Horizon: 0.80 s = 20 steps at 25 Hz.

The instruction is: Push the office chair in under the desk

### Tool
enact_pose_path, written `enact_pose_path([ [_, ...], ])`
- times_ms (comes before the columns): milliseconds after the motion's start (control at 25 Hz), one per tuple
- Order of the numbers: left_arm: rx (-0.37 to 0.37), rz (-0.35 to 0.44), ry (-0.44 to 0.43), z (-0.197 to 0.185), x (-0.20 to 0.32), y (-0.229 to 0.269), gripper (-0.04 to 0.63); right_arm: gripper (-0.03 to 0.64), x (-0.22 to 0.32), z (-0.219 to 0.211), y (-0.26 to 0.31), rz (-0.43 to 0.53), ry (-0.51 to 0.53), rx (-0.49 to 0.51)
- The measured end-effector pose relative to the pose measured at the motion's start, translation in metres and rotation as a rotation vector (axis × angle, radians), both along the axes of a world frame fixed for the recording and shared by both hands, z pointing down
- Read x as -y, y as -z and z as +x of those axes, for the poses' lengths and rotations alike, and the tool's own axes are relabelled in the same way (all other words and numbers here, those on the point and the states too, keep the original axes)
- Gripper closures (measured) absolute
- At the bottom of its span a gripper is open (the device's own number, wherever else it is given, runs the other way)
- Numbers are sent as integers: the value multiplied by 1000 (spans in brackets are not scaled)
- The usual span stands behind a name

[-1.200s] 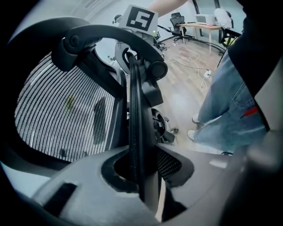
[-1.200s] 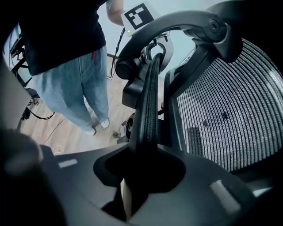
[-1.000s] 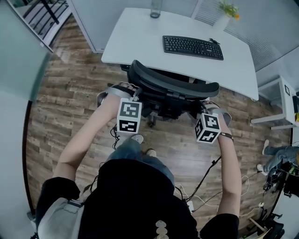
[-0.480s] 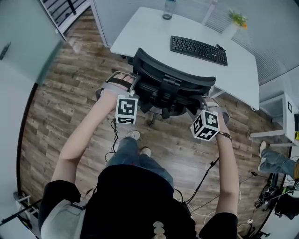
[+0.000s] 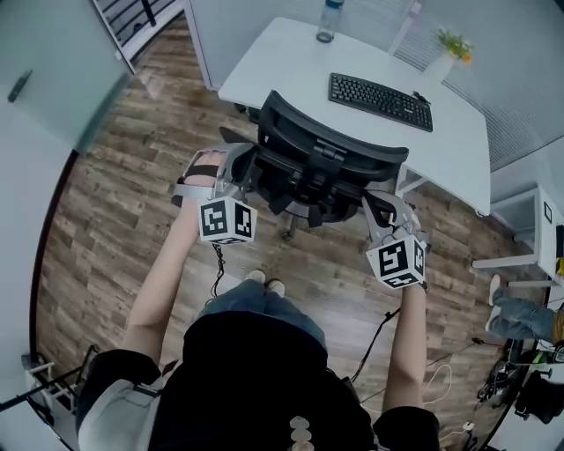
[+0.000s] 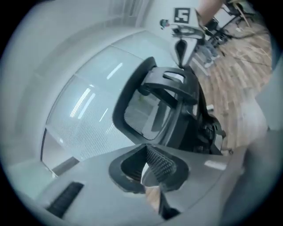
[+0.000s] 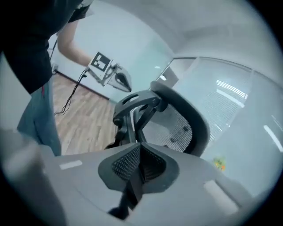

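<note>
Wood floor underfoot; left gripper and right gripper, closed and empty, flank the chair to push it under the tabletop ahead.

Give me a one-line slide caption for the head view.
Shut left gripper and right gripper flank the office chair backrest, facing a white desk with keyboard.

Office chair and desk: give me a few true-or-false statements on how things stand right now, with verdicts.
The keyboard lies on the desk. True.
The left tongs and the right tongs stand wide open. False: both are shut, holding nothing.
A bottle stands at the desk's far edge. True.
The office chair lies tipped over. False: it stands upright, its back toward the person.
</note>
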<state>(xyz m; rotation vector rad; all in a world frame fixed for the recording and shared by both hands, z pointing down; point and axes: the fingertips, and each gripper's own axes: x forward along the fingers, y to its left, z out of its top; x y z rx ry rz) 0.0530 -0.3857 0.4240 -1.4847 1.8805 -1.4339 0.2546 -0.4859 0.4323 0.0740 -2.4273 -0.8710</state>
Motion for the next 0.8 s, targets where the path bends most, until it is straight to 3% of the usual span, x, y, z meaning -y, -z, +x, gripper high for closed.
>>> enact_pose_path([
  [200,-325,319,47,-7,0,34,586,607,2,-1,35,-215,-167,350],
  [360,-574,504,50,-13,0,48,588,607,21,21,50,-370,-346,628],
  [480,-695,564,7,-11,6,49,588,607,36,38,52,-437,-454,768],
  [600,-769,585,-23,-7,12,45,588,607,45,50,54,-471,-525,859],
  [800,-836,611,-27,-6,13,36,588,607,52,57,52,-481,-585,908],
])
